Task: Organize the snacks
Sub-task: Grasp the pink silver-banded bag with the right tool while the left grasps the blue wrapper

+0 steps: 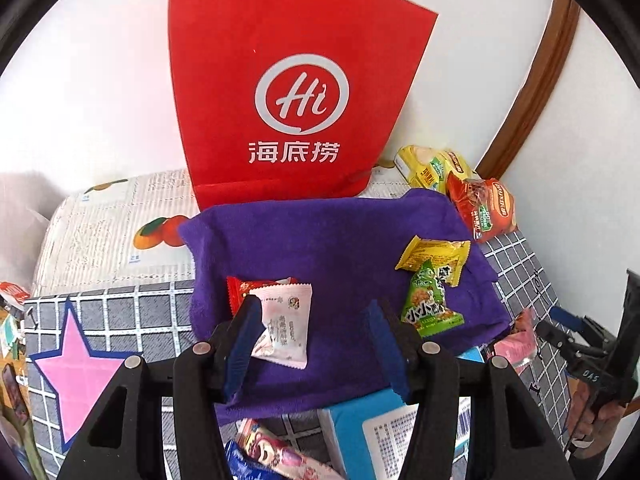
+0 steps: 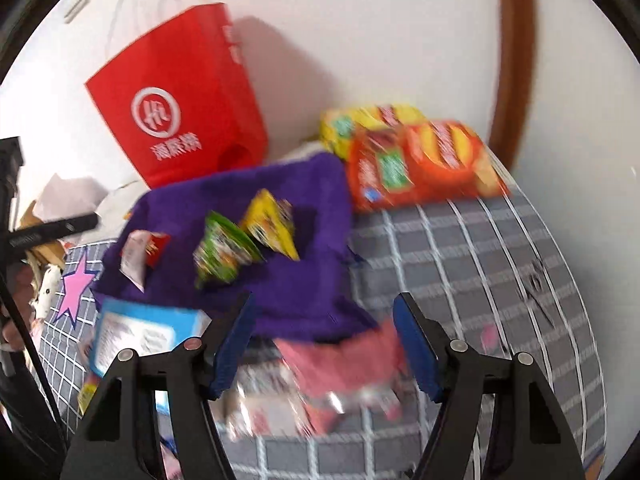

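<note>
Checked cloth w/ purple towel (image 1: 340,240), left gripper (image 1: 316,344) tilted down, spread, empty, right gripper (image 2: 324,344) same.

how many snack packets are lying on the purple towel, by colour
On the purple towel:
white and pink packet: 1
red packet, partly under the white one: 1
yellow packet: 1
green packet: 1
Total: 4
</note>
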Motion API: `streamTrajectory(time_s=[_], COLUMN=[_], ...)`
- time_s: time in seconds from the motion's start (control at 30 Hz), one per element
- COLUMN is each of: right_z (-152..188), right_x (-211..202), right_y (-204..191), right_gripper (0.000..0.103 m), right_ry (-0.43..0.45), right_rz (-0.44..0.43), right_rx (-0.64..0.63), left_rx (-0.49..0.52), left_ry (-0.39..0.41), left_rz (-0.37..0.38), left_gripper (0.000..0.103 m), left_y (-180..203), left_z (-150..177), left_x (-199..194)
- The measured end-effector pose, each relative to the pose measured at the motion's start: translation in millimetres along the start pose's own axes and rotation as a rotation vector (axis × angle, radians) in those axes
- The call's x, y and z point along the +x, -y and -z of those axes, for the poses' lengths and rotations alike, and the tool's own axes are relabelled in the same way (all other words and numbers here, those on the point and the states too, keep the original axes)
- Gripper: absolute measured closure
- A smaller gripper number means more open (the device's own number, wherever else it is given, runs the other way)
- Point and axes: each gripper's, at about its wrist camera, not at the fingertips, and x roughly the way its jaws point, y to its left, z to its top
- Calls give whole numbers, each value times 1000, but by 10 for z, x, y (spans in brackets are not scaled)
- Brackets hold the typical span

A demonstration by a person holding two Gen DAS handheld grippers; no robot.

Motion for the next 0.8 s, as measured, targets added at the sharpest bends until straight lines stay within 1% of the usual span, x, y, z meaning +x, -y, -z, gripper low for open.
streamTrajectory(time_s=[0.07,0.1,0.2,0.37,0.53,0.57,0.6,0.63,0.73,0.8], right_z=[99,160,251,336,374,384,396,401,425,451], right_x=[-5,10,82,322,518,537,554,550,419,295], right_y=[60,73,38,-78,-65,-58,-36,-14,25,21], right_gripper=[31,29,28,27,26,27,39,41,41,41], right_ry=[-1,-9,-28,-52,-82,-87,-94,-96,-65,-49], right_rz=[8,5,-1,102,107,92,71,51,22,28], right_rx=[17,21,-3,-77,-57,-50,-28,-6,26,22], left_rx=[-6,-11,-15,-13,-51,-60,-71,-76,-101,-112], left_ry=[7,7,1,-11,-17,-21,-26,-27,-38,-53], left_rz=[1,1,-8,-44,-44,-45,-47,-49,-51,-49], left_gripper=[49,49,48,48,48,48,48,48,48,48], left_y=[-3,-12,-39,-140,-324,-359,-403,-417,-500,-535], left_z=[44,87,200,450,693,734,786,816,940,1017], left_x=[-69,-108,-159,-251,-351,-359,-370,-371,-365,-335])
